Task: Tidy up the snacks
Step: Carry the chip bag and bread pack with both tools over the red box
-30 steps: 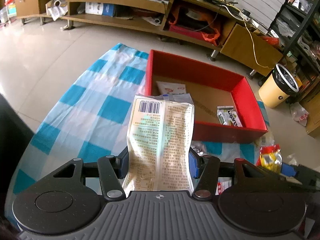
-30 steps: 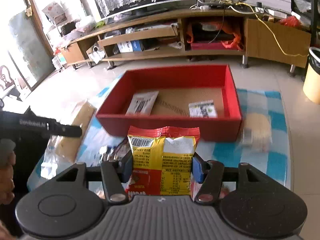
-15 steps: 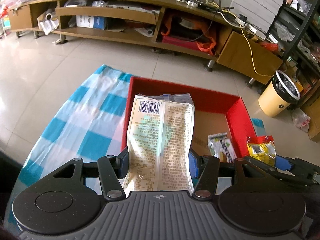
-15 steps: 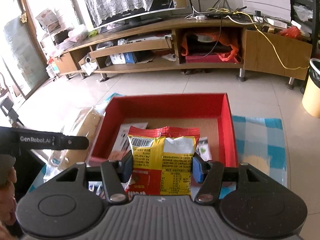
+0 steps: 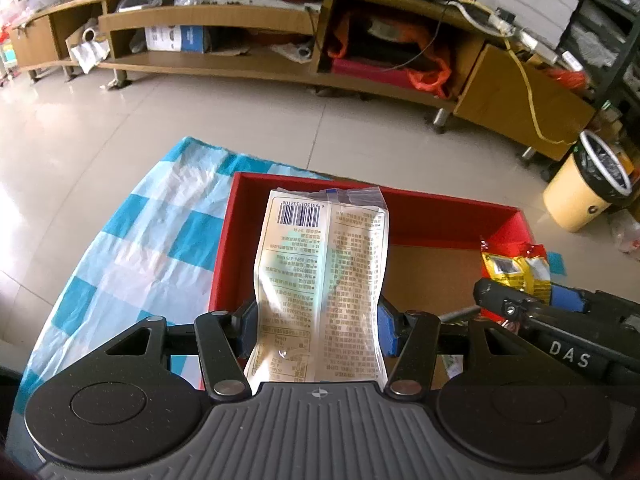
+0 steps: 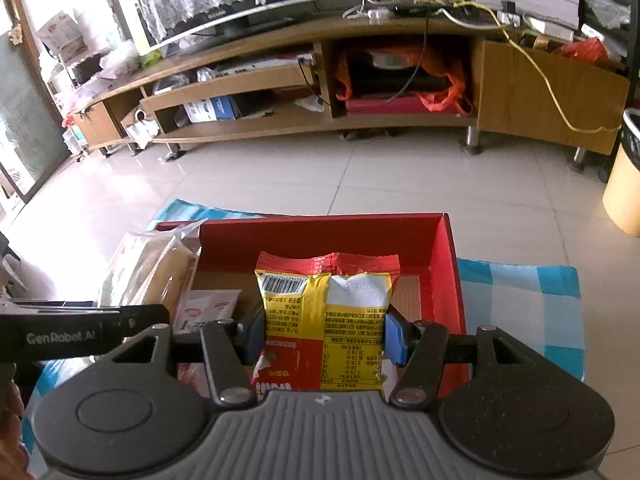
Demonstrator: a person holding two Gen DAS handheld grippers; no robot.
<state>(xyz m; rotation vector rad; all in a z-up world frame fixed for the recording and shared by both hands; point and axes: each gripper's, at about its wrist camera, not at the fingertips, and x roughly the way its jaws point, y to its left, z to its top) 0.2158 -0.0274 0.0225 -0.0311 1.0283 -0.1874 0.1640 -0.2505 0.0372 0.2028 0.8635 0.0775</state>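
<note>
While two snack packets hung over a red box on a living-room floor, each was pinched in its own handheld gripper. The pale packet, printed with a barcode and dense text, stood upright between the blue pads of the left gripper, which was clamped on its lower half, above the box's left end. The yellow-and-red packet (barcode at its upper left) was held the same way in the right gripper, whose pads pressed both its edges, over the box's right half. Seen from the left wrist, that second packet and the right gripper's black body showed at the right edge of the frame, above the box's right wall. Inside the box, on its brown cardboard bottom, a small white packet lay near the left side. The box sat on a blue-and-white checked cloth spread over pale floor tiles. Beyond stood a long wooden TV cabinet with cluttered shelves, and a cream bin to the right.
</note>
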